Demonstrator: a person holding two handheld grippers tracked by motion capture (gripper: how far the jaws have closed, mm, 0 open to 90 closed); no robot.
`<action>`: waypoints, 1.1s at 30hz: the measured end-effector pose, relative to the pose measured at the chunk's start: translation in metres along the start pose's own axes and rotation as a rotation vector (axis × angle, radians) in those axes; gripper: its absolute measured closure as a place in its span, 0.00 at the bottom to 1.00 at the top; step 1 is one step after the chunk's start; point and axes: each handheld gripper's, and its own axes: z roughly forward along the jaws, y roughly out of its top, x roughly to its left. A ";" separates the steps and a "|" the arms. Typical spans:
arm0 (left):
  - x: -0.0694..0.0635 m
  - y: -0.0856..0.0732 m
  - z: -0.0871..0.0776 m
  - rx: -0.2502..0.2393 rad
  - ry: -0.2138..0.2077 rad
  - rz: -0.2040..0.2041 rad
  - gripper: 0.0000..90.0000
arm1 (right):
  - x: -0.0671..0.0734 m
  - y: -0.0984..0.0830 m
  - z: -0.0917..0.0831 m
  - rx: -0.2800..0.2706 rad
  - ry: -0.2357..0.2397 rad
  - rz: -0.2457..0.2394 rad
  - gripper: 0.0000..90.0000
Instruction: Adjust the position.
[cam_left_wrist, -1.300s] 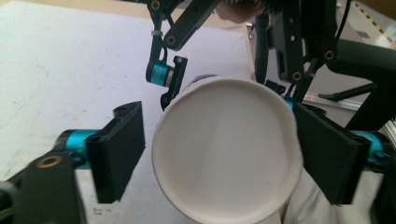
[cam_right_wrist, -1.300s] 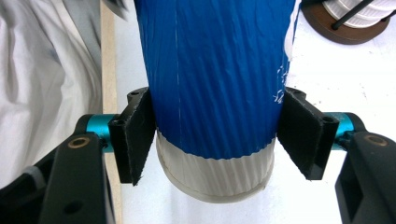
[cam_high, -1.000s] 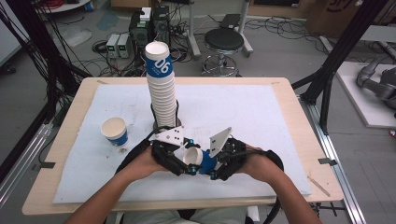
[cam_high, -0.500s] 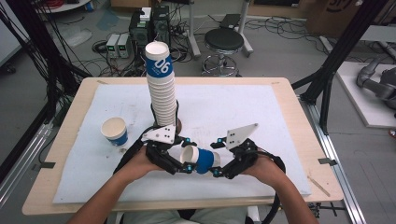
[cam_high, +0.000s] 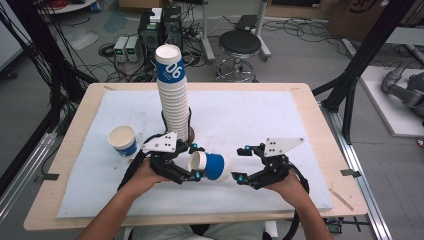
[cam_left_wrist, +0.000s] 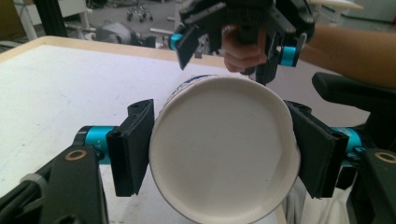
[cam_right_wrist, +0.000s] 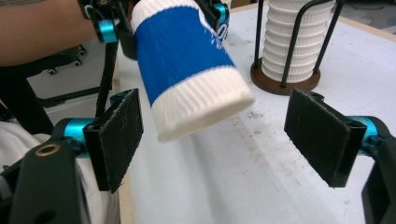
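Near the table's front edge: a person held a blue-and-white paper cup (cam_high: 210, 166) on its side, above the white mat (cam_high: 280, 125).
Left gripper (cam_high: 192, 162): clamped across the cup near its rim, mouth towards that gripper's camera.
Right gripper (cam_high: 241, 164): jaws had just been opening, pads clear of the cup's base; likely a hand-over.
Stack (cam_high: 174, 97): cups upright in a wire holder, keeping them steady.
Writing: "06" on the top cup.
Lone cup (cam_high: 123, 141): upright, left of the stack.

Paper cup (cam_left_wrist: 224, 149): lower rim cut off by the left gripper view's bottom edge. Cup stack (cam_right_wrist: 299, 37): top cropped in the right gripper view.
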 end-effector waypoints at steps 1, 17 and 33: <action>0.000 -0.001 -0.001 -0.015 0.001 0.001 0.32 | 0.000 -0.002 -0.001 -0.006 -0.001 0.001 0.22; 0.002 -0.007 -0.010 -0.124 -0.016 0.005 0.32 | 0.004 -0.014 0.002 -0.079 -0.035 -0.022 0.21; 0.001 -0.010 -0.006 -0.177 -0.068 -0.017 0.33 | 0.006 -0.013 0.009 -0.113 0.032 0.011 0.21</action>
